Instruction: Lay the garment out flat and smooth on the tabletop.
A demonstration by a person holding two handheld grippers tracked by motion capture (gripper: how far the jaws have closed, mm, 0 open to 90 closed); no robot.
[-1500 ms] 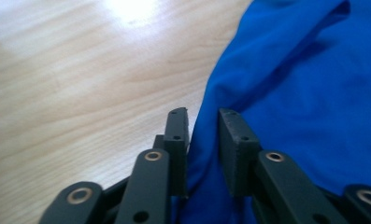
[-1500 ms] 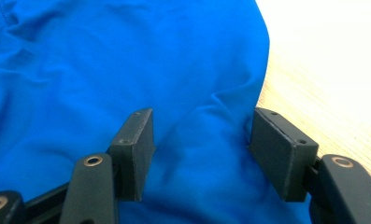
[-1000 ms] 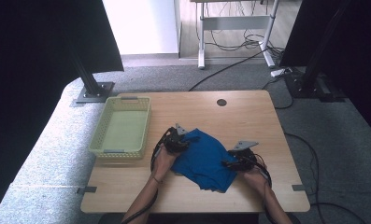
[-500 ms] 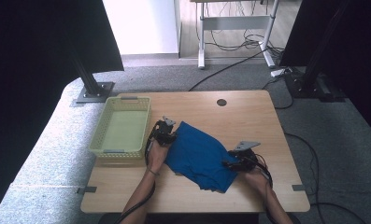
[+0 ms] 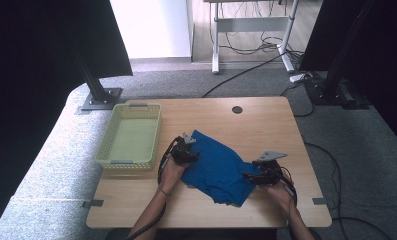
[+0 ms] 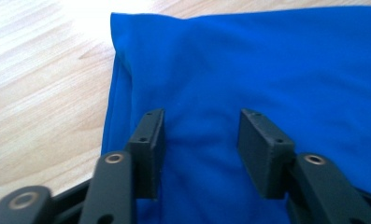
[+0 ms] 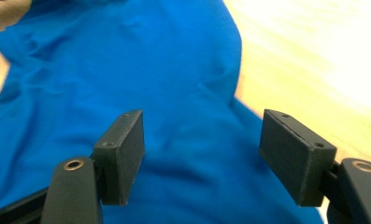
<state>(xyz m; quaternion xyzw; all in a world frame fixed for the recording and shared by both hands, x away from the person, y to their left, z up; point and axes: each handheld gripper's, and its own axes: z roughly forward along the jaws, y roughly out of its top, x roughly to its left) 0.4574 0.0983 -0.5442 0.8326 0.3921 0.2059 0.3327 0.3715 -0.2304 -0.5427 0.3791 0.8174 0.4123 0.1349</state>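
2 grippers, left gripper and right gripper, rest jaws apart on opposite edges of the blue garment, probably positioned for pinching and folding.

Blue garment runs off the left gripper view's right and bottom edges; in the high view its near-left corner hides under the left hand.

We see a bright blue cloth lying spread and slightly rumpled on the wood, its long side running from ten o'clock toward four o'clock
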